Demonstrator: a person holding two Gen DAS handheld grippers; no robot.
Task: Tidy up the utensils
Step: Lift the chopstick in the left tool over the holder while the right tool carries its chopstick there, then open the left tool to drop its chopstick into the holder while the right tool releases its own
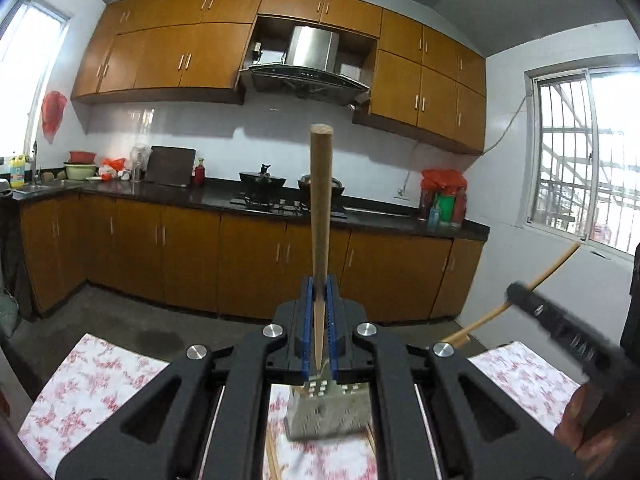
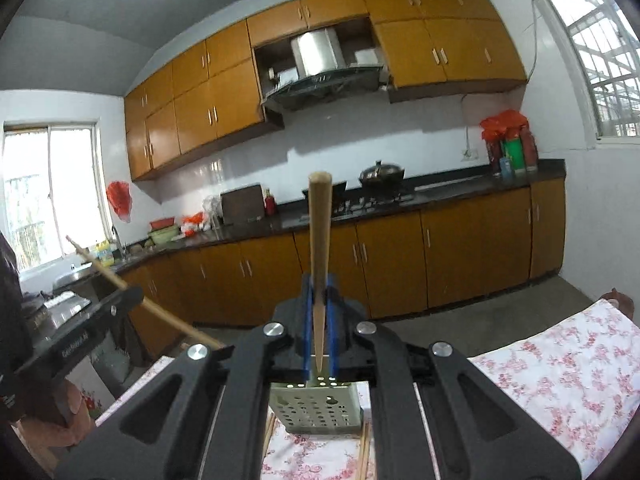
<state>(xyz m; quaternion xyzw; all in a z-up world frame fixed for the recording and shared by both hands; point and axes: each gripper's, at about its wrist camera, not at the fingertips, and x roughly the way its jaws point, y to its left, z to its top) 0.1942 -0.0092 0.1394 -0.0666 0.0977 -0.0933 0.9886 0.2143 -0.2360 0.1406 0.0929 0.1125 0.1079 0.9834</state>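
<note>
Left claw [image 1: 320, 304]: blue pads pinch a wooden chopstick [image 1: 321, 208] low on its shaft, the blunt end pointing up and away.
Right claw [image 2: 319, 300]: pressed onto its own chopstick [image 2: 319, 232] in the same way.
Holder [image 2: 318, 410]: a perforated metal utensil holder stands on the floral cloth [image 2: 560, 376] of the counter, just below both claws and seen through their frames.
Loose chopsticks [image 2: 365, 450]: a few more lie on the cloth beside the holder's base.
Step in hand, as I judge it: dropping each held stick into the holder.
Doing it well: bring the thin tip over the holder's mouth, keep the stick near upright, one claw at a time so the sticks do not cross, and release only once the tip is inside.
Left view only: the right claw enters from the right, blurred, its stick slanting.
Right view only: the holder's hole pattern is sharp; the left claw appears at the left edge.
</note>
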